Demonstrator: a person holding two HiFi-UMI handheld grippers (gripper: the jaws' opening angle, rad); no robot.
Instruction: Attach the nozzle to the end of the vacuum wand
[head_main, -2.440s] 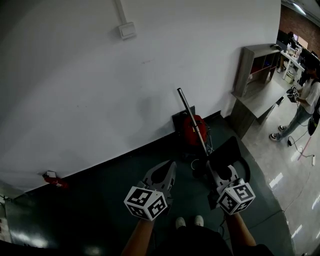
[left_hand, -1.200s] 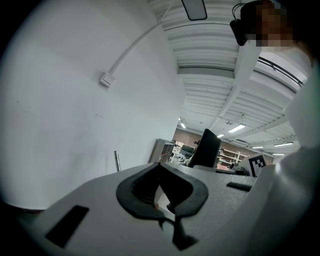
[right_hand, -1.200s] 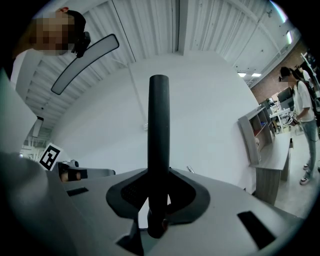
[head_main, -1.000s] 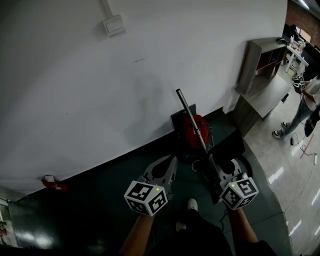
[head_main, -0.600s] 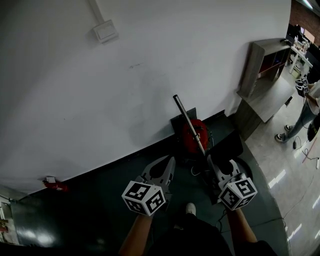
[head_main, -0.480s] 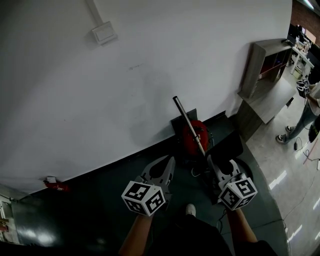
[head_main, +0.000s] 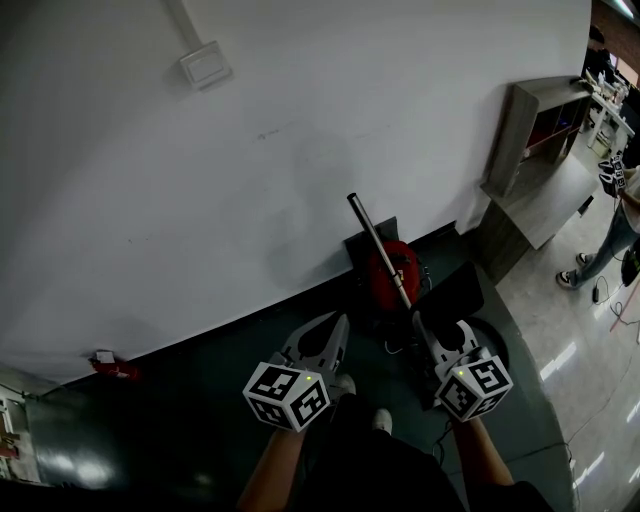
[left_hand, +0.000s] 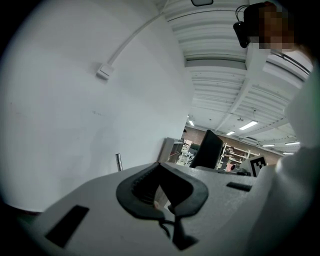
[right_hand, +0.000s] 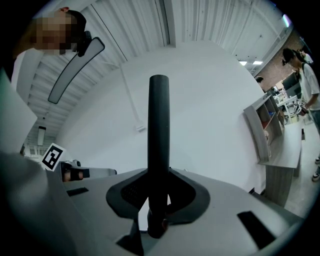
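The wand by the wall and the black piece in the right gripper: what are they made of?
The wand looks like metal: silvery, with a sheen along its tube. The nozzle in the right gripper looks like plastic: even matte black, no glint. Both are guesses.

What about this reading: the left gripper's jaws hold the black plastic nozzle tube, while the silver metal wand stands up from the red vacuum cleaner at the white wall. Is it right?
One error: the right gripper holds the black plastic nozzle tube, as the right gripper view shows; the left gripper is shut, empty. The rest stands.
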